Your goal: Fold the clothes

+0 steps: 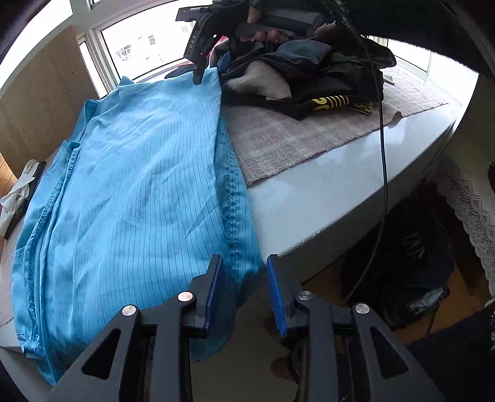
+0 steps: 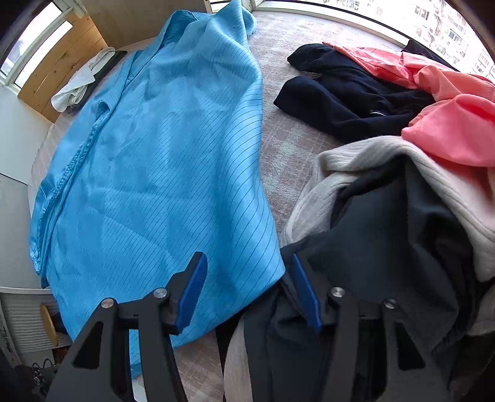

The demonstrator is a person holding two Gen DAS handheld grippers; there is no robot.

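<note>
From the left wrist, the left tongs [image 1: 244,278] stand apart, with a corner of the blue shirt [image 1: 130,185] between their blue pads. The pads do not seem to press on it. The blue shirt lies flat on a grey rug [image 1: 278,136] on the white counter [image 1: 324,191], and its near corner hangs over the counter's edge. At the shirt's far end, the right tongs [image 1: 198,74] point down at the cloth, held by a hand [image 1: 263,27]. A pile of dark clothes [image 1: 324,71] sits just beside the shirt.

From the right wrist, the right tongs [image 2: 247,272] stand apart, over the near edge of the blue shirt [image 2: 161,154]. One pad is over the shirt; the other is beside a dark top [image 2: 386,232]. Nothing is clamped. A cream sweater [image 2: 355,160], a pink top [image 2: 448,102] and a navy top [image 2: 340,102] lie to the right.
</note>
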